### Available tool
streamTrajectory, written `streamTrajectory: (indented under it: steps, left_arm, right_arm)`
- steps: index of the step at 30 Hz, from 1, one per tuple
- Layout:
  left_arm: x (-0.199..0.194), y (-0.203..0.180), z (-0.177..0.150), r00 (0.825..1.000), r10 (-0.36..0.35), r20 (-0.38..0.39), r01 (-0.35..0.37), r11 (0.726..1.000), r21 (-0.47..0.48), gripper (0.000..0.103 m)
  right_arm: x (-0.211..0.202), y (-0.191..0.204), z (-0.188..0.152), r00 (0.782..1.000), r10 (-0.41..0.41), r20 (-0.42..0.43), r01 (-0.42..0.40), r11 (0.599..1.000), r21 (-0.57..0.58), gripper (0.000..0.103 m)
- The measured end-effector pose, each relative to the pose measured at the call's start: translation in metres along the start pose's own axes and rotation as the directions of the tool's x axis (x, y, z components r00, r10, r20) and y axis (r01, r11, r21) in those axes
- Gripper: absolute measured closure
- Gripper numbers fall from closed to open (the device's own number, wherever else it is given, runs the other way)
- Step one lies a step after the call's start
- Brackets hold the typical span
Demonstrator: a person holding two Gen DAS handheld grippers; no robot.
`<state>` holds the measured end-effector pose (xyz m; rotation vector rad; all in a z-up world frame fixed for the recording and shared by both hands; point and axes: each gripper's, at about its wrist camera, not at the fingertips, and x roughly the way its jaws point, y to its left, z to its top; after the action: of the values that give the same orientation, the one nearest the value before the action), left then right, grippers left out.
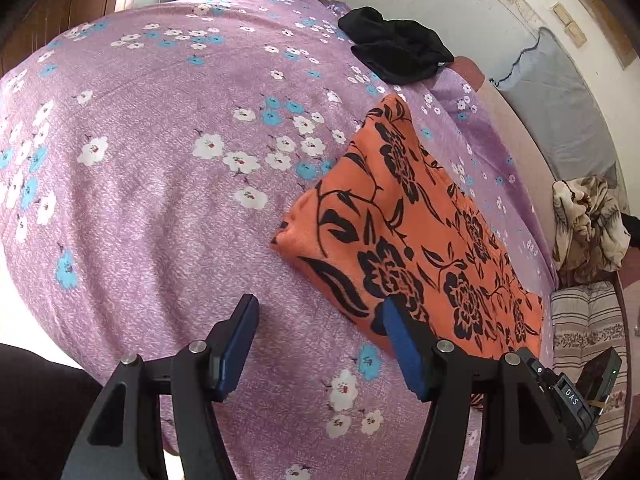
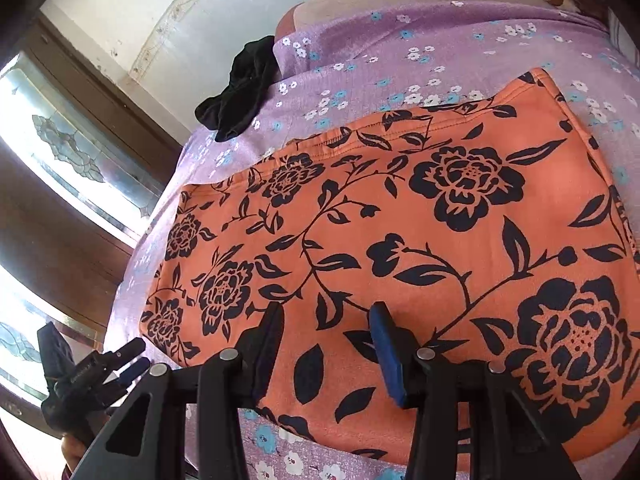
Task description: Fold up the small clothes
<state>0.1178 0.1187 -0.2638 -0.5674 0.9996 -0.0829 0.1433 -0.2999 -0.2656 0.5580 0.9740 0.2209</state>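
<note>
In the left wrist view, the left gripper [image 1: 318, 316] hangs over the purple floral bedsheet [image 1: 160, 208] with its jaws spread; nothing lies between them. One blue pad [image 1: 240, 344] is over bare sheet, and the other overlaps the near corner of the orange floral garment [image 1: 404, 216]. The garment lies flat on the sheet, already folded into a long rectangle. In this view its long axis runs from the lower right toward the upper centre, where a crumpled black garment [image 1: 396, 50] lies well apart. A grey cushion [image 1: 560, 112] lies against the wall at the right.

In the right wrist view, the orange floral garment [image 2: 400, 240] fills the centre, its long axis running left to right. The right gripper [image 2: 326, 320] hovers above its near edge, jaws spread, no cloth pinched.
</note>
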Motion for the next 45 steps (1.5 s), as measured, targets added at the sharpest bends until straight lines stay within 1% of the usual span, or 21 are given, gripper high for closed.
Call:
streamTrajectory:
  steps: [4, 6, 8, 9, 13, 15, 16, 17, 19, 20, 21, 23, 25, 29, 31, 34, 39, 40, 42, 43, 45]
  left_arm:
    - [0.018, -0.012, 0.006, 1.000, -0.015, -0.003, 0.015, 1.000, -0.019, 0.038]
    - [0.026, -0.016, 0.011, 0.999, -0.015, 0.031, 0.016, 0.999, -0.029, 0.040]
    - [0.034, -0.024, 0.015, 0.998, 0.027, 0.049, -0.028, 1.000, 0.002, 0.070]
    - [0.039, -0.027, 0.017, 0.998, 0.044, 0.045, -0.045, 0.999, 0.017, 0.074]
    - [0.044, -0.036, 0.016, 0.994, 0.062, 0.091, -0.066, 0.997, 0.044, 0.075]
    - [0.046, -0.040, 0.015, 0.994, 0.058, 0.097, -0.064, 0.996, 0.057, 0.065]
    - [0.047, -0.041, 0.015, 0.995, 0.039, 0.094, -0.045, 0.997, 0.057, 0.054]
    - [0.047, -0.044, 0.015, 0.995, 0.033, 0.096, -0.038, 0.998, 0.053, 0.049]
    - [0.046, -0.048, 0.016, 0.994, 0.058, 0.098, -0.062, 0.997, 0.046, 0.050]
    - [0.046, -0.051, 0.016, 0.991, 0.089, 0.105, -0.094, 0.994, 0.049, 0.066]
    - [0.046, -0.055, 0.016, 0.984, 0.138, 0.110, -0.145, 0.988, 0.060, 0.076]
    - [0.043, -0.063, 0.016, 0.980, 0.156, 0.124, -0.167, 0.983, 0.082, 0.084]
    - [0.037, -0.076, 0.015, 0.973, 0.173, 0.155, -0.194, 0.972, 0.130, 0.085]
    - [0.016, -0.115, 0.009, 0.967, 0.128, 0.222, -0.184, 0.950, 0.254, 0.087]
    - [0.008, -0.143, 0.003, 0.967, 0.089, 0.240, -0.170, 0.924, 0.342, 0.088]
    - [-0.002, -0.184, -0.016, 0.968, 0.006, 0.251, -0.130, 0.868, 0.479, 0.091]
    - [0.011, -0.235, -0.065, 0.984, -0.076, 0.163, -0.049, 0.757, 0.652, 0.093]
    - [0.020, -0.241, -0.075, 0.989, -0.070, 0.131, -0.039, 0.730, 0.682, 0.093]
    - [0.041, -0.246, -0.096, 0.998, -0.010, 0.069, -0.044, 0.675, 0.736, 0.092]
    - [0.052, -0.244, -0.104, 0.999, 0.024, 0.031, -0.040, 0.659, 0.751, 0.092]
    - [0.064, -0.236, -0.113, 0.995, 0.031, -0.092, 0.049, 0.656, 0.753, 0.092]
  right_arm:
    - [-0.007, -0.011, 0.003, 0.999, -0.035, -0.014, 0.035, 0.998, 0.045, 0.055]
    - [-0.003, -0.021, 0.002, 0.999, -0.023, -0.038, 0.027, 0.995, 0.093, 0.055]
    - [-0.002, -0.028, 0.004, 0.999, 0.008, -0.037, -0.003, 0.990, 0.140, 0.055]
    - [-0.002, -0.030, 0.005, 0.999, 0.019, -0.039, -0.013, 0.988, 0.154, 0.055]
    - [0.003, -0.035, 0.006, 0.998, 0.046, -0.042, -0.038, 0.982, 0.186, 0.055]
    - [0.005, -0.035, 0.006, 0.998, 0.055, -0.042, -0.046, 0.980, 0.193, 0.055]
    - [0.005, -0.035, 0.007, 0.997, 0.058, -0.044, -0.049, 0.979, 0.196, 0.055]
    - [0.006, -0.036, 0.007, 0.997, 0.061, -0.047, -0.050, 0.979, 0.197, 0.055]
    - [0.006, -0.035, 0.008, 0.997, 0.061, -0.057, -0.049, 0.980, 0.193, 0.055]
    - [0.007, -0.035, 0.009, 0.996, 0.060, -0.063, -0.047, 0.981, 0.189, 0.055]
    - [0.007, -0.034, 0.010, 0.996, 0.058, -0.067, -0.045, 0.982, 0.186, 0.055]
    - [0.008, -0.034, 0.011, 0.995, 0.060, -0.078, -0.045, 0.981, 0.187, 0.055]
    - [0.009, -0.036, 0.014, 0.993, 0.073, -0.091, -0.053, 0.978, 0.202, 0.055]
    - [0.007, -0.048, 0.017, 0.983, 0.135, -0.122, -0.095, 0.953, 0.288, 0.055]
    - [0.005, -0.054, 0.017, 0.975, 0.175, -0.139, -0.119, 0.933, 0.340, 0.055]
    - [0.002, -0.065, 0.017, 0.959, 0.237, -0.154, -0.155, 0.895, 0.417, 0.055]
    - [-0.011, -0.086, 0.019, 0.933, 0.349, -0.088, -0.251, 0.807, 0.534, 0.047]
    - [-0.012, -0.089, 0.020, 0.926, 0.372, -0.071, -0.274, 0.789, 0.550, 0.045]
    - [-0.013, -0.093, 0.021, 0.911, 0.409, -0.046, -0.311, 0.757, 0.574, 0.042]
    - [-0.013, -0.094, 0.021, 0.908, 0.418, -0.043, -0.318, 0.751, 0.579, 0.042]
    - [-0.010, -0.094, 0.022, 0.908, 0.415, -0.056, -0.310, 0.758, 0.574, 0.042]
